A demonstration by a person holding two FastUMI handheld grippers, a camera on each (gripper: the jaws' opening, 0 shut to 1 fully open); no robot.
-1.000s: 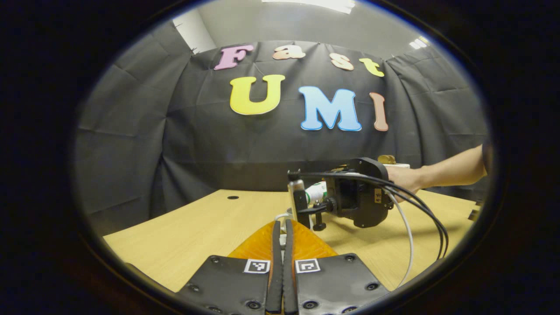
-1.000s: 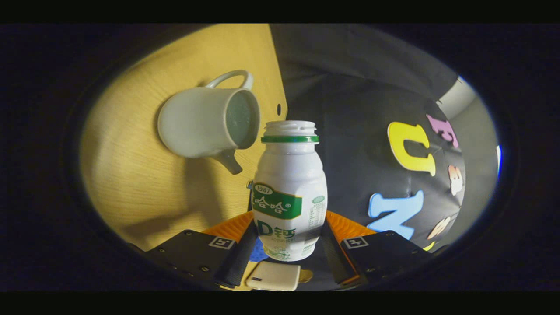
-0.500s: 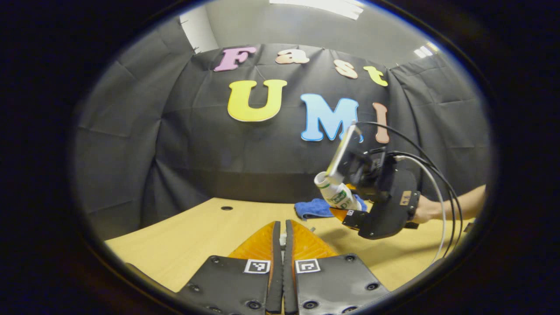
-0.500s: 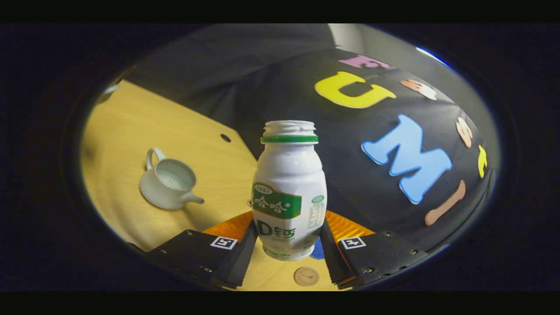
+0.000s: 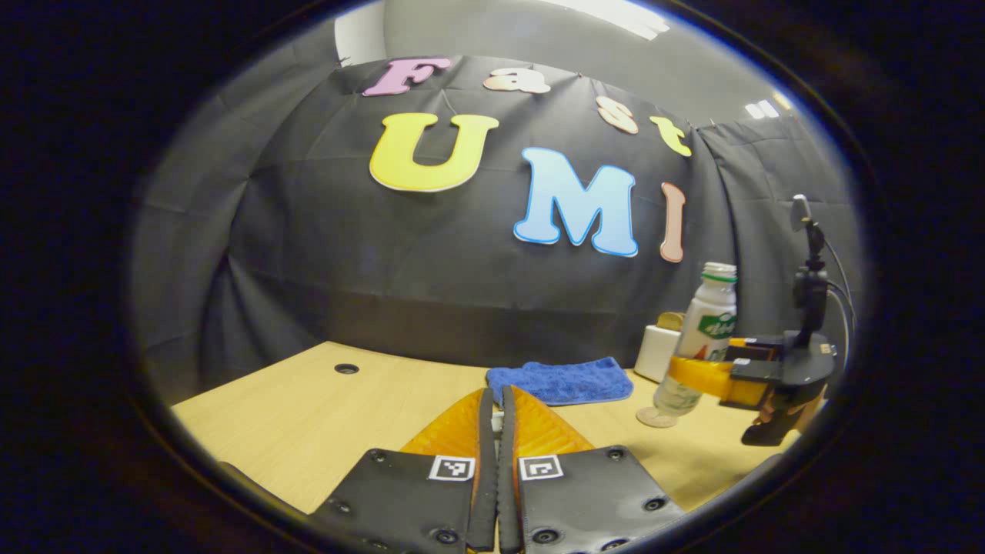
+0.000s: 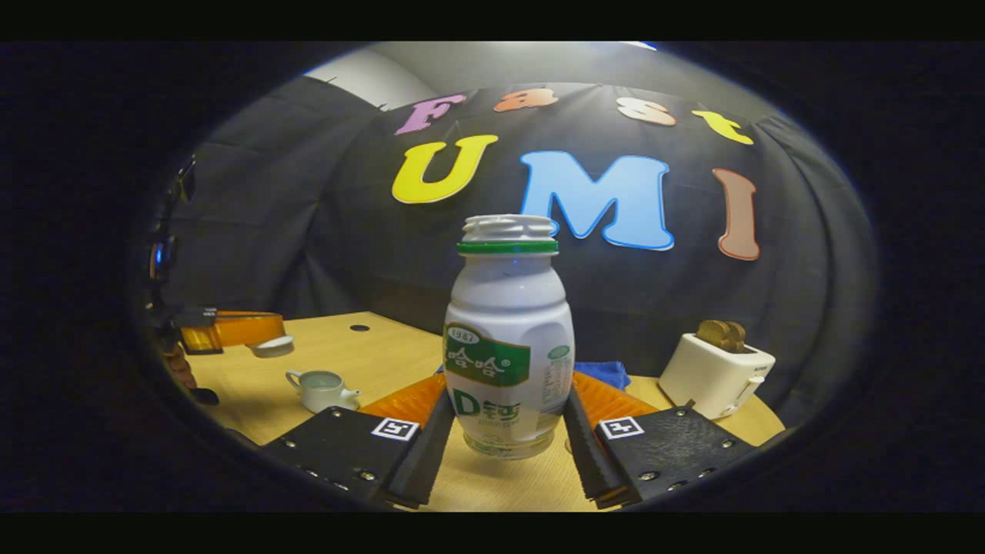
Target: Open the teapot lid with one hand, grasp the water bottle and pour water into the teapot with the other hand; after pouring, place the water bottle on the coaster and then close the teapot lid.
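White plastic water bottle (image 6: 508, 338) stands upright on the coaster (image 5: 656, 417), pinched by the right tool (image 6: 504, 431) for release; left tool (image 6: 265, 338) holds the lid (image 6: 273, 347) above the open teapot (image 6: 322, 388).

Left gripper (image 5: 496, 431): black plates showing round screws, each carrying a small square black-and-white marker. Right gripper (image 6: 504, 431): matching black plates, screws, square markers; seen from left gripper view, a thin upright mast carrying trailing cables.
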